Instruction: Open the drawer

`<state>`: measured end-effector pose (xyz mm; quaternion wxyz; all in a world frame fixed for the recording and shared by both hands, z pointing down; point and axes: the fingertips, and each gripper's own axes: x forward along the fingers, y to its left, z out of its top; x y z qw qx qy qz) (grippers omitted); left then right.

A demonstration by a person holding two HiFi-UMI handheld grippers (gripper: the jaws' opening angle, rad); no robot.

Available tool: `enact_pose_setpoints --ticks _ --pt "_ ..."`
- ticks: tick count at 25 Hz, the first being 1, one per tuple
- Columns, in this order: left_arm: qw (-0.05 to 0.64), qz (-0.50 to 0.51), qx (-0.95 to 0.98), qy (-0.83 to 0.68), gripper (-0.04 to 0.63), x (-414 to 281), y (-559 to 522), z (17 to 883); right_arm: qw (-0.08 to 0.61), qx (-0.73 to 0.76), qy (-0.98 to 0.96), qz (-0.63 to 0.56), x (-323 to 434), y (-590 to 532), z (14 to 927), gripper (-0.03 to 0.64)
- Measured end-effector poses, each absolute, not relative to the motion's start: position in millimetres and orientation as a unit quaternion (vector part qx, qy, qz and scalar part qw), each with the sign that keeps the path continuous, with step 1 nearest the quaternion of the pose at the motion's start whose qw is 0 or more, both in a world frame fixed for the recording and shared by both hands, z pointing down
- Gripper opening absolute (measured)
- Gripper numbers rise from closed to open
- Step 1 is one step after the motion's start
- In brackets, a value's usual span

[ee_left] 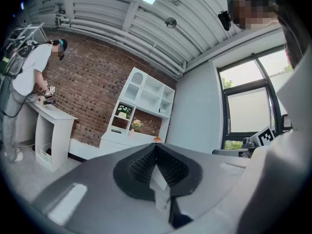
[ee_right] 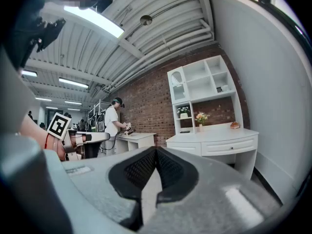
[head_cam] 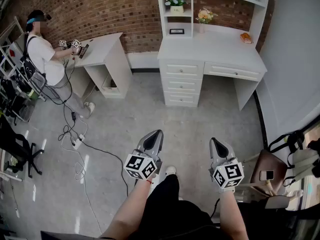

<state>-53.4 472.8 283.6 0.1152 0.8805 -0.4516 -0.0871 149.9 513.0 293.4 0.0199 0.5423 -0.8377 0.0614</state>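
drawers (head_cam: 182,84) of white desk (head_cam: 210,49) all flush shut; left gripper (ee_left: 156,150) and right gripper (ee_right: 156,151) fingers (ee_right: 140,168) closed, empty.

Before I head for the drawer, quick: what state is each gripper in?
Left gripper: closed, holding nothing.
Right gripper: closed, holding nothing.

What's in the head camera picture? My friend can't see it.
The left gripper and right gripper, jaws shut and empty, point across a grey floor toward a white desk with closed drawers. Far left, another person works at a small white table.
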Motion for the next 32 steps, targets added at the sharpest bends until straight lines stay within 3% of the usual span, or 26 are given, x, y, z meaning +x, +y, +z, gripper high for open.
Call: enact_pose_setpoints --ticks 32 --pt "0.138 -0.071 0.894 -0.421 0.002 -68 218 311 0.018 0.560 -0.824 0.081 123 262 312 0.002"
